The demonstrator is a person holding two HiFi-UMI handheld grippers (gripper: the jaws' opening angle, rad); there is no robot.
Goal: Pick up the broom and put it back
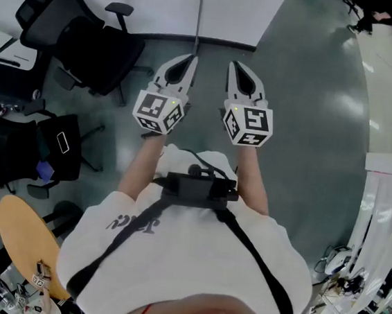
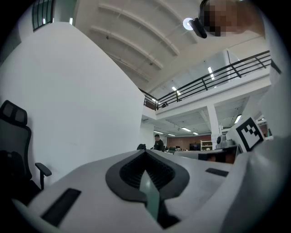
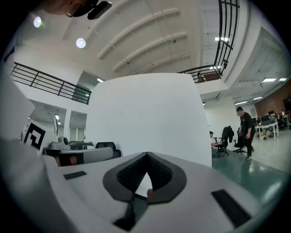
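Observation:
The broom shows only as a thin dark handle [image 1: 200,14] standing against the white wall, straight ahead in the head view. Its lower end runs down to the tip of my left gripper [image 1: 191,60], and I cannot tell whether they touch. That gripper is shut, with nothing between its jaws. My right gripper [image 1: 233,65] is held level beside it, a little to the right of the handle, also shut and empty. In the left gripper view the left gripper [image 2: 145,153] faces the bare wall. The right gripper [image 3: 146,155] does the same in its own view. Neither gripper view shows the broom.
Black office chairs [image 1: 80,36] stand to the left of the grippers, with bags [image 1: 15,151] and a round wooden table [image 1: 24,239] nearer me. A dark baseboard [image 1: 222,44] runs along the wall [image 1: 163,3]. White racks [image 1: 386,201] line the right side. People stand far off [image 3: 245,132].

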